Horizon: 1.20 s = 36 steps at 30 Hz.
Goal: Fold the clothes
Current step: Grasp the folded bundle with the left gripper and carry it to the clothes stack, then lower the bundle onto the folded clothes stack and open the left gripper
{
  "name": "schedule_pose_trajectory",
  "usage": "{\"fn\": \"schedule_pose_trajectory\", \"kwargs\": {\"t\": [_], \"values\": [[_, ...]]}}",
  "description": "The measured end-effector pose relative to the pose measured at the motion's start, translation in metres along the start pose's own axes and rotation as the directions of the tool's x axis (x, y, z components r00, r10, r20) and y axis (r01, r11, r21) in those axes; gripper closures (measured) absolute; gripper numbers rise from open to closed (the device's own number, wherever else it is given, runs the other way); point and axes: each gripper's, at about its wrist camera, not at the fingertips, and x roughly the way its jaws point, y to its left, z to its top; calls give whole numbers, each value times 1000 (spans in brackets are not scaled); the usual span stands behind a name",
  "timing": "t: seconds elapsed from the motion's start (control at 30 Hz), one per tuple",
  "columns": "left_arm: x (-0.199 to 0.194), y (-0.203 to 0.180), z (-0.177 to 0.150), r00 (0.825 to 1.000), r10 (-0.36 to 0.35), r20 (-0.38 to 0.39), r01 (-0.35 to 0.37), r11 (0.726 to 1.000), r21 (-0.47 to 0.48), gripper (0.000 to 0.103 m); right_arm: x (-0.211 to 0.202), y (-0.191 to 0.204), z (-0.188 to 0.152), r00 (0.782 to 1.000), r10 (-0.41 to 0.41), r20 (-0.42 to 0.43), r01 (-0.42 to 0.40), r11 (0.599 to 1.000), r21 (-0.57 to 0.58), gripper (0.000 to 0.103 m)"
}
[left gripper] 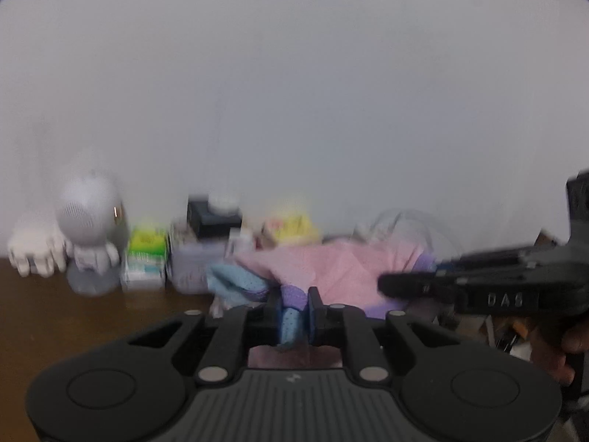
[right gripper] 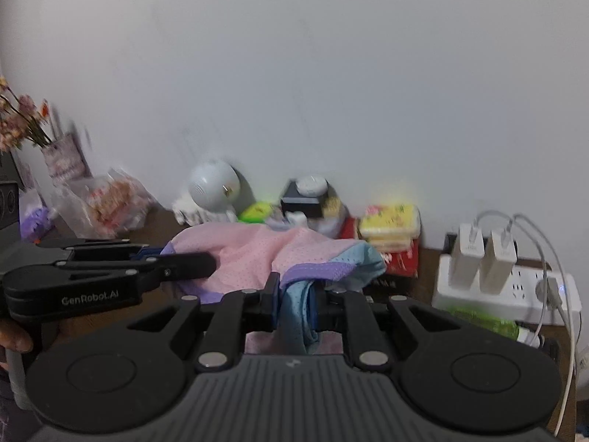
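1. Two claws pinch one garment (right gripper: 257, 254), lifted above the surface (left gripper: 73, 316) at lower centre.
2. Left claw (left gripper: 294, 313) and right claw (right gripper: 294, 309) each clamp blue trim.
3. Likely light, limp mesh; hems grip best.

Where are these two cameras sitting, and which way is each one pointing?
Left wrist view: sits on the left claw, facing the wall; it grips the pink and blue garment, right claw alongside.
Right wrist view: sits on the right claw, same direction; power strip at right, left claw alongside.
Shared: the garment, white toy figure, table clutter.
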Motion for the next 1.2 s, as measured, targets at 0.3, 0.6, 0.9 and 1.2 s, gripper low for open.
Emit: {"fn": "schedule_pose_trajectory", "kwargs": {"t": [0.3, 0.6, 0.9, 1.2], "values": [[-31, 19, 9, 991, 104, 85, -98, 992, -78, 61, -24, -12, -7, 994, -98, 47, 99, 995, -13, 59], [6, -8, -10, 991, 133, -15, -133, 991, -17, 79, 7, -1, -20, 993, -120, -3, 120, 988, -95, 76], [-77, -14, -3, 989, 118, 87, -110, 990, -89, 65, -98, -13, -19, 984, -140, 109, 145, 988, -43, 59], [-214, -81, -56, 964, 179, 198, -186, 982, 17, 20, -226, 69, -65, 981, -71, 183, 81, 996, -48, 37]]}}
